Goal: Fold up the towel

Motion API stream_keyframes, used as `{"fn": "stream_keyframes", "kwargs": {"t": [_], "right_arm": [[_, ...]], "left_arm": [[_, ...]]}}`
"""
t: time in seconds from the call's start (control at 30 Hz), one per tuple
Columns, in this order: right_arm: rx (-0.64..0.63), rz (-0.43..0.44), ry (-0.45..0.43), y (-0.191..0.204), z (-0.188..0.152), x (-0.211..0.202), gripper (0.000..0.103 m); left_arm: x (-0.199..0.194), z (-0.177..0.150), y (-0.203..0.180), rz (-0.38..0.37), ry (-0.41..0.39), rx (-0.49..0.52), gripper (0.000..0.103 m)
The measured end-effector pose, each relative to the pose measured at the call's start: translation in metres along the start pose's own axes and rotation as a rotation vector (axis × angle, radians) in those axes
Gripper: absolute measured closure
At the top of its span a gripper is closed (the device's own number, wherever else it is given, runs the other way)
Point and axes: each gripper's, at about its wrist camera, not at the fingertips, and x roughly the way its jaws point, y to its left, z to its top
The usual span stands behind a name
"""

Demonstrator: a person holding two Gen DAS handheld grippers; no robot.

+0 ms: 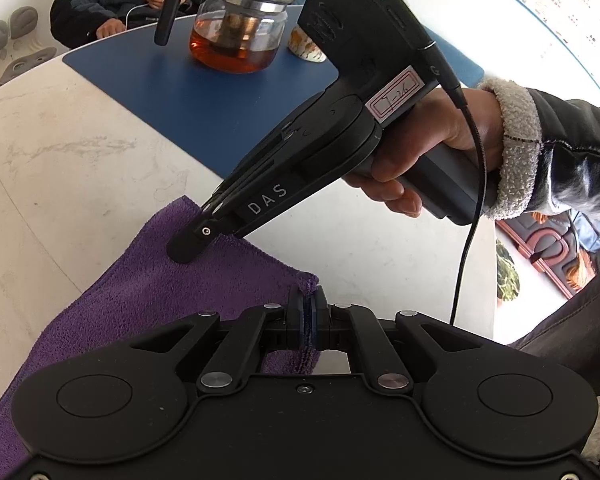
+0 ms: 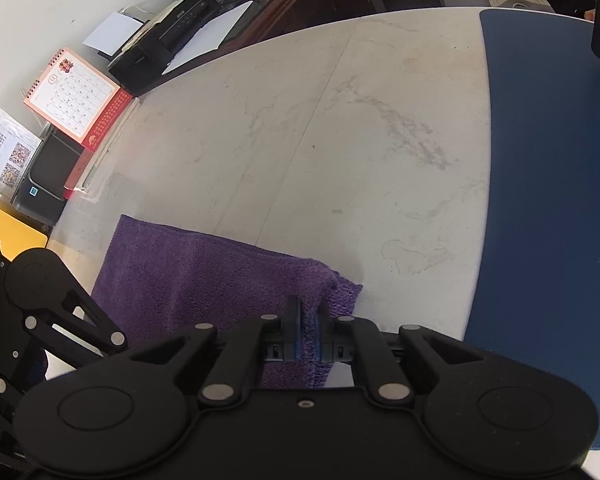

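A purple towel (image 1: 139,292) lies on the pale marbled table, folded over on itself. My left gripper (image 1: 308,300) is shut on the towel's near right corner, with purple cloth pinched between its blue pads. In the left wrist view the right gripper (image 1: 187,246), held in a hand, has its tip down on the towel's far edge. In the right wrist view my right gripper (image 2: 308,308) is shut on a corner of the towel (image 2: 203,280), which bunches up between the pads. Part of the left gripper's linkage (image 2: 59,312) shows at the left.
A blue mat (image 1: 187,92) covers the far part of the table (image 1: 59,168), with a glass teapot (image 1: 235,28) of brown tea and a patterned cup (image 1: 306,46) on it. A seated person (image 1: 111,0) is beyond. A calendar (image 2: 73,94) and a printer (image 2: 171,36) stand past the table's edge.
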Motion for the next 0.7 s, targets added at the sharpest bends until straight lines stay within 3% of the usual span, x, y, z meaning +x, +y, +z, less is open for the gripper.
{"fn": "stream_keyframes", "kwargs": {"t": [0.17, 0.33, 0.57, 0.7], "right_arm": [[-0.026, -0.017, -0.007, 0.003, -0.002, -0.002, 0.096], [-0.026, -0.069, -0.038, 0.002, -0.005, -0.015, 0.081], [0.019, -0.124, -0.143, 0.002, -0.017, -0.058, 0.079], [0.029, -0.107, -0.164, 0.016, -0.032, -0.071, 0.079]], "left_arm": [[0.009, -0.003, -0.001, -0.005, 0.040, 0.000, 0.098], [0.010, -0.004, -0.005, -0.005, 0.058, 0.007, 0.092], [0.000, -0.009, -0.016, -0.003, 0.059, 0.035, 0.087], [-0.019, -0.021, -0.021, 0.017, 0.048, 0.038, 0.087]]}}
